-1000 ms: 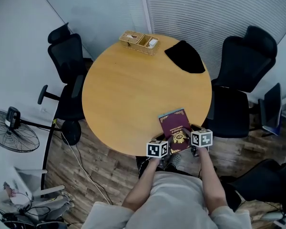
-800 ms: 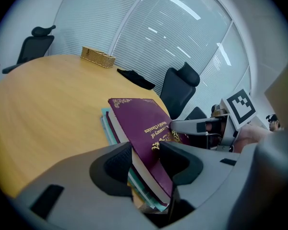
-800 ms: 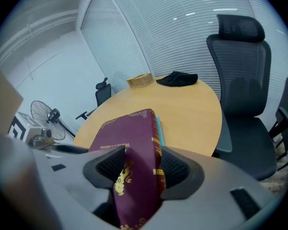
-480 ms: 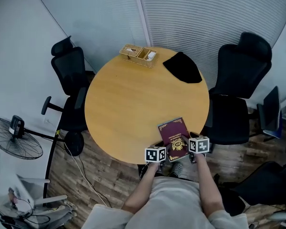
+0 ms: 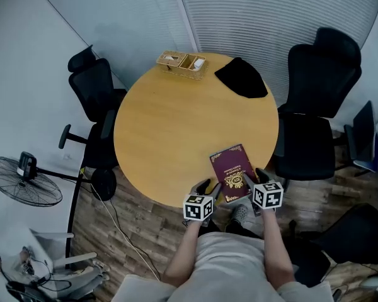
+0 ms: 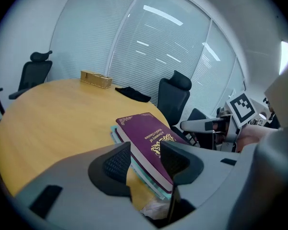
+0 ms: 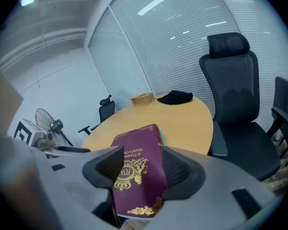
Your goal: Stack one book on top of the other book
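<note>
Books stacked, both grippers empty at the near table edge
Head view: maroon book (image 5: 233, 172) just ahead, between left gripper (image 5: 208, 186) and right gripper (image 5: 253, 177), close to table (image 5: 176, 118) rim. Left gripper view: jaws wide apart, gripping nothing, maroon book on teal book (image 6: 117, 137) just beyond the pads. Right gripper view: jaws spread, empty, cover showing below the gap. Best to pull away with jaws wide, lifting clear, no nudging the stack towards the rim
</note>
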Demonstrator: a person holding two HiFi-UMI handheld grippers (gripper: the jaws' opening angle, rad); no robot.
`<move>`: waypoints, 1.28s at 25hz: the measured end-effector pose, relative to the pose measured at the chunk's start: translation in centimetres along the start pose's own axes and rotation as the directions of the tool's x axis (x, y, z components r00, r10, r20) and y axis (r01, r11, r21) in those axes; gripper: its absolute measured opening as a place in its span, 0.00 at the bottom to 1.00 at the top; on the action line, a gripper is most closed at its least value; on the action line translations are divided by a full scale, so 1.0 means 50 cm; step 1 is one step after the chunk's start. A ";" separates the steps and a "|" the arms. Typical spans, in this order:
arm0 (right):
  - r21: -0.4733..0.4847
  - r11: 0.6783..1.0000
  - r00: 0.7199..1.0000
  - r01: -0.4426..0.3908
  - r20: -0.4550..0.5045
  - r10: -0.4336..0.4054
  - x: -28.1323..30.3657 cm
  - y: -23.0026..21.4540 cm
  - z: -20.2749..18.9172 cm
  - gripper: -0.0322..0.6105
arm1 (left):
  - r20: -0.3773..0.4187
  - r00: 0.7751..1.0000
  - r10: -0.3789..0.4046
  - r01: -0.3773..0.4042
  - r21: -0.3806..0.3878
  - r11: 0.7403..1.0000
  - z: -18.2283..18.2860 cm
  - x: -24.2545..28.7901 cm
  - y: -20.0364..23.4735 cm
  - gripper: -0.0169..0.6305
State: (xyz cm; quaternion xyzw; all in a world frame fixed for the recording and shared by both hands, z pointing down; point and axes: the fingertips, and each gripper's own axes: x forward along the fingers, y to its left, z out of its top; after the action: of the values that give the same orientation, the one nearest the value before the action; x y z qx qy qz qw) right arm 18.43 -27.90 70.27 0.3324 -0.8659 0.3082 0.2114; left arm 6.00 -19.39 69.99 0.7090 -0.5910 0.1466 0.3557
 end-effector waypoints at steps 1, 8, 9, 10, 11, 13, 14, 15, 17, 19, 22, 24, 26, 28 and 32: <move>0.004 1.000 1.000 0.002 0.008 -0.002 -0.005 0.004 -0.004 0.44 | 0.005 1.000 0.003 -0.003 0.019 1.000 0.003 -0.008 -0.002 0.34; 0.057 0.998 0.998 0.035 0.058 -0.039 -0.033 0.026 -0.019 0.44 | 0.042 0.998 -0.040 0.036 0.099 0.994 0.038 -0.052 -0.026 0.34; 0.049 0.998 0.997 0.043 0.062 -0.046 -0.036 0.032 -0.019 0.44 | 0.048 0.998 -0.047 0.042 0.109 0.993 0.042 -0.058 -0.024 0.34; 0.045 0.998 0.996 0.051 0.066 -0.054 -0.039 0.039 -0.020 0.44 | 0.053 0.997 -0.054 0.048 0.116 0.992 0.045 -0.063 -0.023 0.34; 0.049 0.997 0.995 0.060 0.073 -0.064 -0.045 0.045 -0.021 0.44 | 0.055 0.996 -0.064 0.056 0.122 0.991 0.047 -0.070 -0.024 0.34; 0.079 0.993 0.991 0.083 0.094 -0.090 -0.063 0.056 -0.026 0.44 | 0.056 0.995 -0.089 0.081 0.133 0.988 0.049 -0.086 -0.029 0.34; 0.095 0.991 0.989 0.096 0.105 -0.106 -0.073 0.063 -0.027 0.44 | 0.053 0.993 -0.103 0.094 0.142 0.985 0.050 -0.095 -0.031 0.34; 0.105 0.989 0.986 0.108 0.114 -0.120 -0.084 0.073 -0.029 0.44 | 0.050 0.992 -0.116 0.107 0.152 0.983 0.049 -0.106 -0.031 0.34; 0.105 0.986 0.983 0.127 0.120 -0.140 -0.099 0.101 -0.040 0.44 | 0.041 0.990 -0.134 0.126 0.168 0.978 0.043 -0.128 -0.024 0.34; 0.104 0.984 0.979 0.148 0.122 -0.160 -0.111 0.128 -0.053 0.44 | 0.035 0.988 -0.153 0.145 0.174 0.974 0.037 -0.144 -0.014 0.34; 0.119 0.976 0.972 0.182 0.131 -0.197 -0.136 0.159 -0.074 0.44 | 0.028 0.981 -0.191 0.183 0.191 0.964 0.033 -0.168 -0.017 0.34; 0.130 0.971 0.967 0.199 0.136 -0.216 -0.150 0.180 -0.088 0.44 | 0.021 0.977 -0.213 0.204 0.207 0.957 0.029 -0.183 -0.019 0.34; 0.141 0.966 0.961 0.214 0.144 -0.234 -0.161 0.202 -0.101 0.44 | 0.016 0.973 -0.232 0.223 0.222 0.949 0.023 -0.199 -0.018 0.34; 0.150 0.962 0.956 0.230 0.152 -0.252 -0.170 0.221 -0.114 0.44 | 0.015 0.969 -0.248 0.237 0.236 0.942 0.016 -0.213 -0.012 0.34; 0.167 0.951 0.945 0.259 0.160 -0.285 -0.182 0.248 -0.150 0.44 | 0.009 0.960 -0.279 0.268 0.241 0.933 -0.011 -0.228 -0.006 0.34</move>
State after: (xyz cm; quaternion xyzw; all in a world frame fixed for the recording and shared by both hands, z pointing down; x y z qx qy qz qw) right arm 17.17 -11.49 65.63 0.4900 -0.8030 0.3057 0.1472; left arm 3.44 -10.64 63.13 0.8247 -0.4723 0.1499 0.2725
